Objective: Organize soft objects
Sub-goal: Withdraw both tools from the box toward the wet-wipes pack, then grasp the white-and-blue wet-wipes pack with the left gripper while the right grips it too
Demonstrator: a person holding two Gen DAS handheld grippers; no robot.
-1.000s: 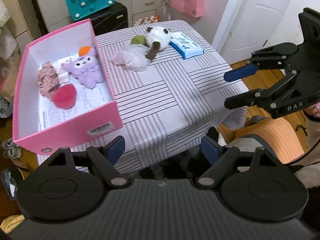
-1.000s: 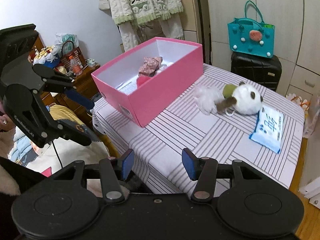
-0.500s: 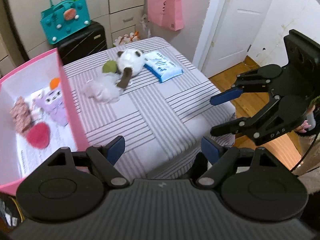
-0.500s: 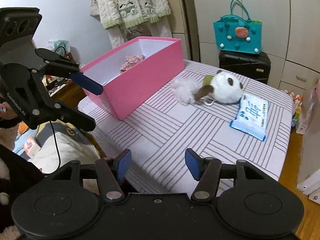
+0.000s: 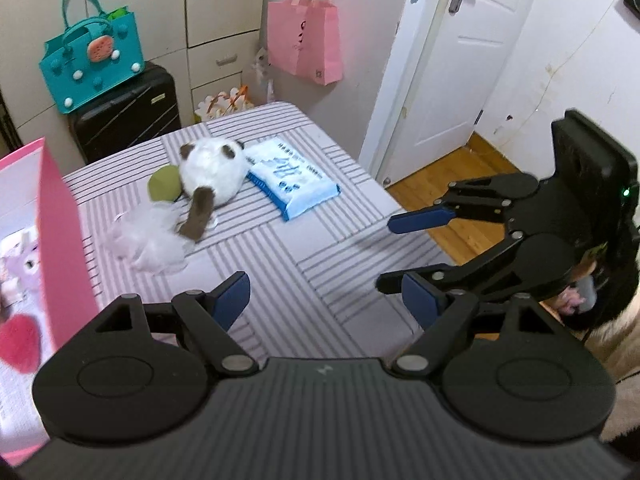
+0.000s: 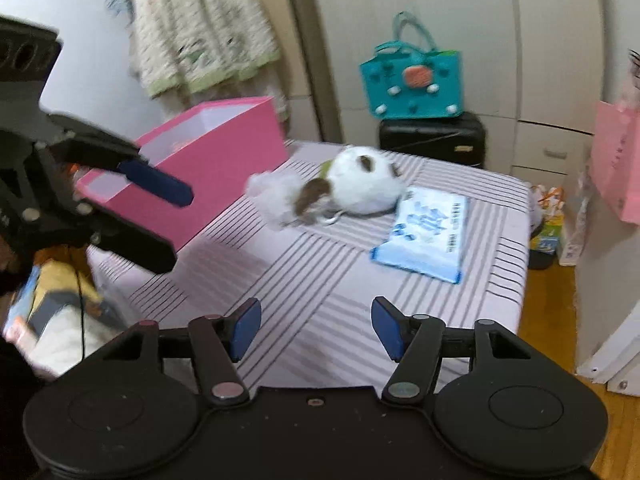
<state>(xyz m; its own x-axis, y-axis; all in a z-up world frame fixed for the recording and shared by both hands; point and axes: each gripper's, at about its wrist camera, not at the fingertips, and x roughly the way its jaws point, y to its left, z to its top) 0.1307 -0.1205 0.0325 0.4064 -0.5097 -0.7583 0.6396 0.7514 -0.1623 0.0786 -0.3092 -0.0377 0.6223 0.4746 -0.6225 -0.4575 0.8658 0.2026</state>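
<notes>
A white panda plush with a green ball lies on the striped table, next to a white fluffy puff and a blue wipes pack. The pink box at left holds a red heart plush and a purple plush. My left gripper is open and empty above the table's near edge. My right gripper is open and empty over the near side; it also shows in the left wrist view. The panda, puff, wipes and box show in the right wrist view.
A black suitcase with a teal bag stands behind the table. A pink bag hangs by the white door. Wooden floor lies to the right of the table. Clothes hang behind the box in the right wrist view.
Both grippers have swung rightwards and closer to the panda, puff and wipes; the pink box has slid to the left edge of both views. Both jaws stay open.
</notes>
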